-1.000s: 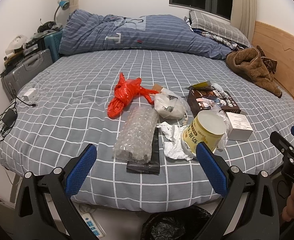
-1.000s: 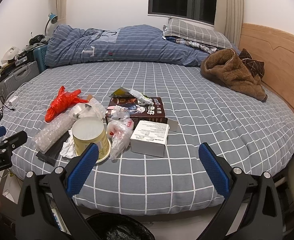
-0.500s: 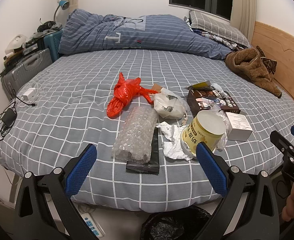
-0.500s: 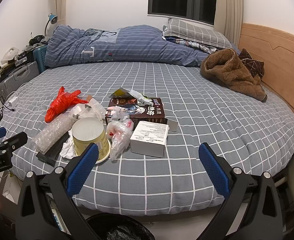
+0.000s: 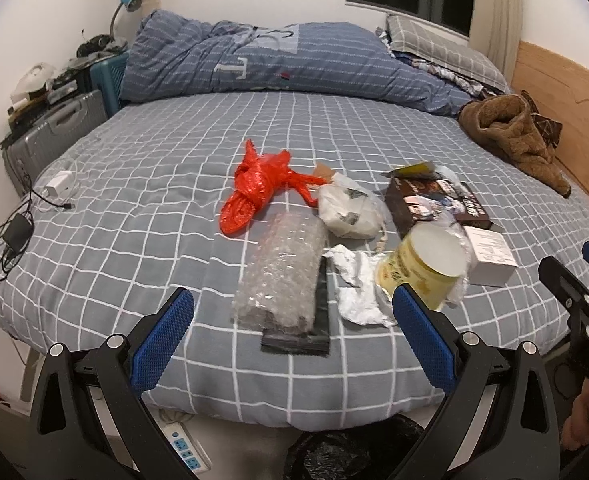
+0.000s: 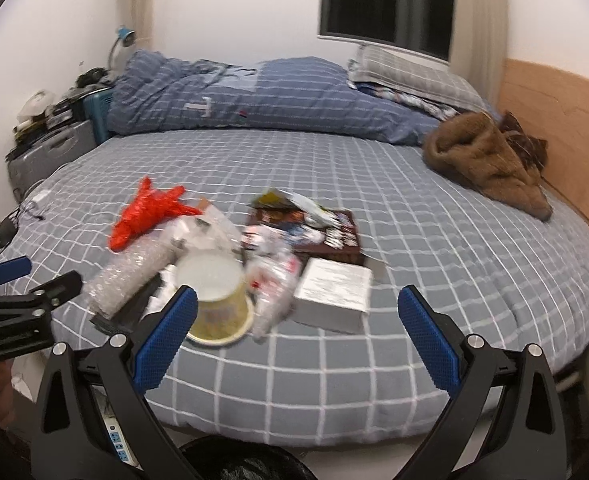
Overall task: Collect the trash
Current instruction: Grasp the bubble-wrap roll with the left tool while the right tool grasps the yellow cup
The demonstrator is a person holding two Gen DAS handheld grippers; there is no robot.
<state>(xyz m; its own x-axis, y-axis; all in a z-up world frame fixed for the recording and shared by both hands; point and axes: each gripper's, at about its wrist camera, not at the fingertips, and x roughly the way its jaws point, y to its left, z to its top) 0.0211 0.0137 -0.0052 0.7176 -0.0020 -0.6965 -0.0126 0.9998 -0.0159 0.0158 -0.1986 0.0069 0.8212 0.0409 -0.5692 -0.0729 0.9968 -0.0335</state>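
Trash lies in a pile on the grey checked bed [image 5: 134,184]: a red plastic bag [image 5: 258,188], a roll of bubble wrap [image 5: 282,272] on a black pouch [image 5: 318,320], a white bag [image 5: 350,212], crumpled foil [image 5: 354,288], a yellow paper tub [image 5: 422,268] on its side, a white box [image 5: 490,256] and a dark book [image 5: 434,204]. My left gripper [image 5: 290,340] is open and empty, near the bed's front edge before the bubble wrap. My right gripper [image 6: 294,336] is open and empty, before the tub [image 6: 218,300] and white box [image 6: 334,292]. A black bin bag [image 5: 350,452] sits below on the floor.
A folded blue duvet [image 5: 278,60] and pillow [image 5: 438,48] lie at the far side. A brown fleece garment [image 5: 514,136] lies by the wooden headboard [image 5: 566,80]. A charger and cables [image 5: 22,224] sit at the left edge, suitcases [image 5: 54,128] beyond. A power strip [image 5: 182,448] lies on the floor.
Both grippers have moved forward toward the pile; the right view has risen and shifted, and is blurred with motion. Nothing on the bed has moved. Both stay open.
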